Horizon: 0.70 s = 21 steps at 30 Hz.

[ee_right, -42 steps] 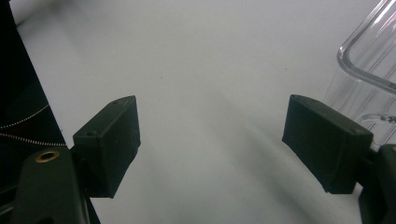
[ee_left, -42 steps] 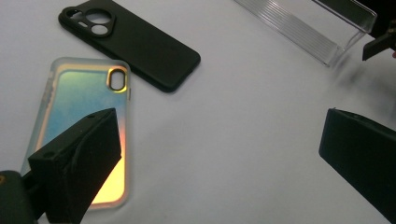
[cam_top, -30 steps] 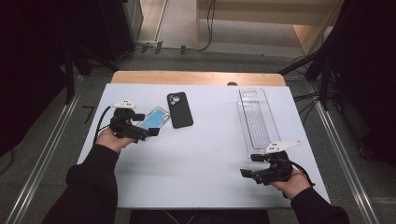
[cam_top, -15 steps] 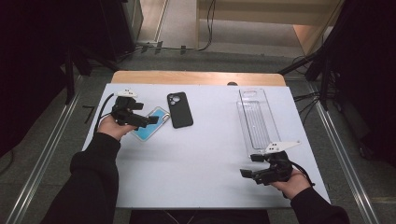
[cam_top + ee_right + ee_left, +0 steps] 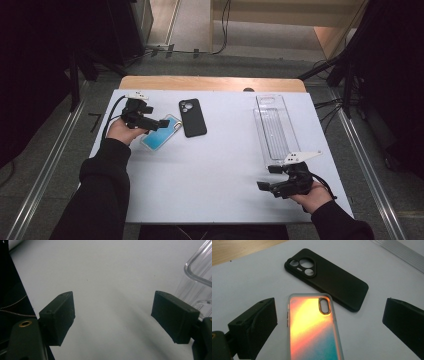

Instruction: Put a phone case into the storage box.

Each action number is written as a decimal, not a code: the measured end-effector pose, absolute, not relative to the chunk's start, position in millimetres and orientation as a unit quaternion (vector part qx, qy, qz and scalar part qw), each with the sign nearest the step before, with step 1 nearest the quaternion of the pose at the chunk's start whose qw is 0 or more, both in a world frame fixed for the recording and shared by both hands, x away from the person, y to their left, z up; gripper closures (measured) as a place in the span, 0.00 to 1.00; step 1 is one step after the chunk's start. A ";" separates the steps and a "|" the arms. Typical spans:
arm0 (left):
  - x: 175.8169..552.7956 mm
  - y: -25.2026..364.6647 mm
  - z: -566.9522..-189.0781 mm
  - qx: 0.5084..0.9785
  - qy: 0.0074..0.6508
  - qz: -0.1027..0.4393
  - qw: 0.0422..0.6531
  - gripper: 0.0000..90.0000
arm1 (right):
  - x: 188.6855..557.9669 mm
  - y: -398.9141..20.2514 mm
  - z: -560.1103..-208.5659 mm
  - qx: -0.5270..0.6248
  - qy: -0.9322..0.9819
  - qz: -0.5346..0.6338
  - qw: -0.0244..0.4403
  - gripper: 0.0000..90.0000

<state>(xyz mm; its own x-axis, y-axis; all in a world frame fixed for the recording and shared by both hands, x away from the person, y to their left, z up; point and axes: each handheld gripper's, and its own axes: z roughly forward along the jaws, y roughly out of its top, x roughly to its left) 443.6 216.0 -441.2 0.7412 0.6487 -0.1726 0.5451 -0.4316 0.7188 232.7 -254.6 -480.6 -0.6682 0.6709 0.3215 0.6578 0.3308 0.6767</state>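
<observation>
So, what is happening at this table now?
A person works with a gripper in each hand. The left gripper is open, its fingers on either side of the iridescent phone case, not gripping it. The black phone case lies just beyond. The right gripper waits open beside the clear tray.

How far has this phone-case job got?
Nothing looks finished: the clear tray holds nothing. In hand: the open left gripper straddles the iridescent case without pinching it. Left: gripping it and handling the black case. The right gripper waits open.
</observation>
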 end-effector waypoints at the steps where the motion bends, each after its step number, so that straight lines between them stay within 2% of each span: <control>1: 443.9 216.1 -442.6 0.843 0.354 0.066 0.400 0.00 | 232.6 -254.6 -480.7 0.407 0.816 0.411 0.008 0.19; 21: 443.6 207.0 -470.9 0.852 0.359 0.075 0.374 0.00 | 231.0 -254.6 -479.9 0.405 0.816 0.411 0.006 0.19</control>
